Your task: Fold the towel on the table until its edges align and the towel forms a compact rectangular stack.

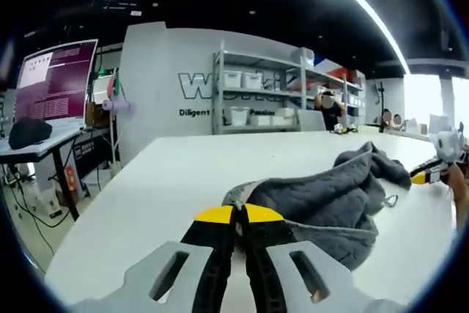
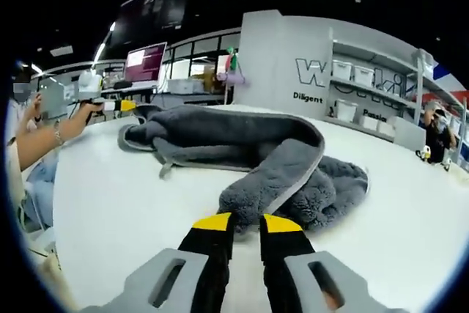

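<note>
Lying crumpled across the middle of the white table [image 1: 146, 181], the grey towel [image 1: 322, 203] is still a loose heap with one edge rolled over, far from a rectangular stack. The left gripper [image 1: 239, 214] has its yellow-tipped jaws pressed together right at a towel corner, though whether cloth is caught between them I cannot tell. The right gripper [image 2: 246, 222] sits just short of the nearest fold, jaws slightly apart and holding nothing. Pulling from one pinched corner could drag the whole bundle instead of spreading it, and a shallow pinch could slip free.
</note>
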The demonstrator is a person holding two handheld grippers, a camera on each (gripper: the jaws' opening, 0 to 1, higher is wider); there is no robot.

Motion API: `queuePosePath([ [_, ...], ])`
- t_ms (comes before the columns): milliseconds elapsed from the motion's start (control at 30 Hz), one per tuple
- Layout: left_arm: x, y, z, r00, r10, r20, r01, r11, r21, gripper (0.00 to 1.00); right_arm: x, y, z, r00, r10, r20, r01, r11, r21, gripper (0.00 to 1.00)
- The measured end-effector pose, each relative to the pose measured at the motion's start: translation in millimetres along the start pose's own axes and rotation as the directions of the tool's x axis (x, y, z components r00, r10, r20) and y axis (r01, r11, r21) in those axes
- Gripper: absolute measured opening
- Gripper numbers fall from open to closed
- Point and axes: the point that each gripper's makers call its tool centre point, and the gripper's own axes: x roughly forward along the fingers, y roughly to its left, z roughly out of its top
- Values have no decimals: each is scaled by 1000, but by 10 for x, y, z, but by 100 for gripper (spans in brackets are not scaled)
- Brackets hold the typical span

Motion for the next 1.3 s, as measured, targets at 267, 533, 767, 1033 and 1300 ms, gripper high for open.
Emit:
queuePosePath([
  [267, -7, -15, 4, 1000, -4, 2, 4, 1000, 7, 3, -87, -2, 111, 999, -9, 53, 13, 997, -73, 0],
  [533, -43, 43, 51, 1000, 20, 21, -21, 999, 40, 3, -323, -222, 402, 980, -126, 154, 157, 966, -206, 0],
  [767, -108, 44, 205, 996, 35, 79, -41, 996, 82, 3, -571, -552, 666, 945, -253, 206, 307, 903, -300, 0],
  [1033, -193, 30, 406, 992, 44, 117, -59, 990, 128, 3, -729, -934, 975, 903, -358, 236, 425, 825, -374, 0],
  [1300, -251, 85, 588, 989, 52, 137, -71, 988, 135, 3, -889, -1121, 1247, 858, -419, 298, 514, 694, -504, 0],
])
